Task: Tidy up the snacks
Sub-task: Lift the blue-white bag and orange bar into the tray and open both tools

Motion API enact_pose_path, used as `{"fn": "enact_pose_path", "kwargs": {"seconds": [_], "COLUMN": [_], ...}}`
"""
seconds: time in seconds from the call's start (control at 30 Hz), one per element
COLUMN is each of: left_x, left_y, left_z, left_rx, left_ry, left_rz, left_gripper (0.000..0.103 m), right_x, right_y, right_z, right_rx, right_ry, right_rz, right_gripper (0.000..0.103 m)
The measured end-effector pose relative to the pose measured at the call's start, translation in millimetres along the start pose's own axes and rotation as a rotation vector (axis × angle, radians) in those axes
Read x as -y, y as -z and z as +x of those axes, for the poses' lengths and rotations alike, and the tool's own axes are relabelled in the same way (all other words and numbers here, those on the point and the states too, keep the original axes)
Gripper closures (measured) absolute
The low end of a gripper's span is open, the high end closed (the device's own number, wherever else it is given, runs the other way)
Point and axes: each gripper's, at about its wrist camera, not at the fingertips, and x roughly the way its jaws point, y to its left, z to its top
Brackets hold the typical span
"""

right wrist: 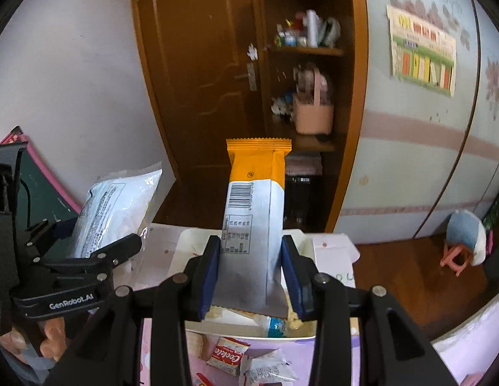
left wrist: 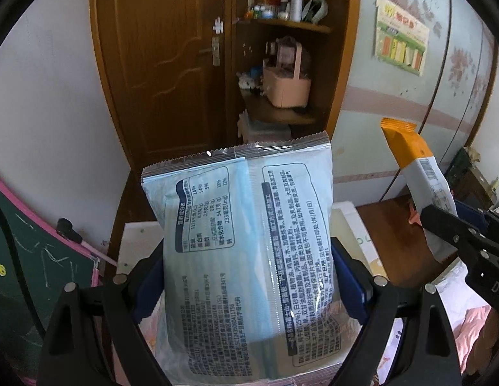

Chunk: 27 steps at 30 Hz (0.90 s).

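I carry a pale blue printed snack bag (left wrist: 246, 241) in my left fingers (left wrist: 249, 276) and an orange-and-white wrapped bar (right wrist: 255, 225) in my right fingers (right wrist: 249, 273), both above the white open box (right wrist: 300, 241); next, lower them in.

Blue packet (left wrist: 246, 241) bottom past frame edge; shelf clutter (right wrist: 305, 32) blurred

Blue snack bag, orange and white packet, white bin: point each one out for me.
blue snack bag (left wrist: 249, 241), left wrist view, printed back panel.
orange and white packet (right wrist: 254, 225), right wrist view, white middle.
white bin (right wrist: 191, 244), right wrist view, left rim.
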Motion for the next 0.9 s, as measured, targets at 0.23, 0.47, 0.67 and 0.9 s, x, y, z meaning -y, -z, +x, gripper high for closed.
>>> {"fn": "enact_pose_path", "kwargs": {"seconds": [0.23,0.47,0.67,0.9], "left_x": [4,7,-4,-13], "left_y": [9,16,22,35], "left_z": [62,105,135,136], "left_rx": [-0.081,-0.146,-0.23,-0.24], "left_ry": [-0.02,-0.049,-0.017,-0.044], "left_rz": [0.0,0.006,-0.095,-0.114], "left_gripper": [0.013,0.012,0.011,0.011], "right_x": [13,12,17,24], "right_y": [13,21,27,44], "right_z": [56,92,113,121], "right_rx": [-0.107,-0.175,-0.207,-0.249], "right_ry": [0.0,-0.02,-0.02,-0.044], "right_rz": [0.047,0.085,0.136,0.166], "right_gripper": [0.065,0.063,0.054,0.052]}}
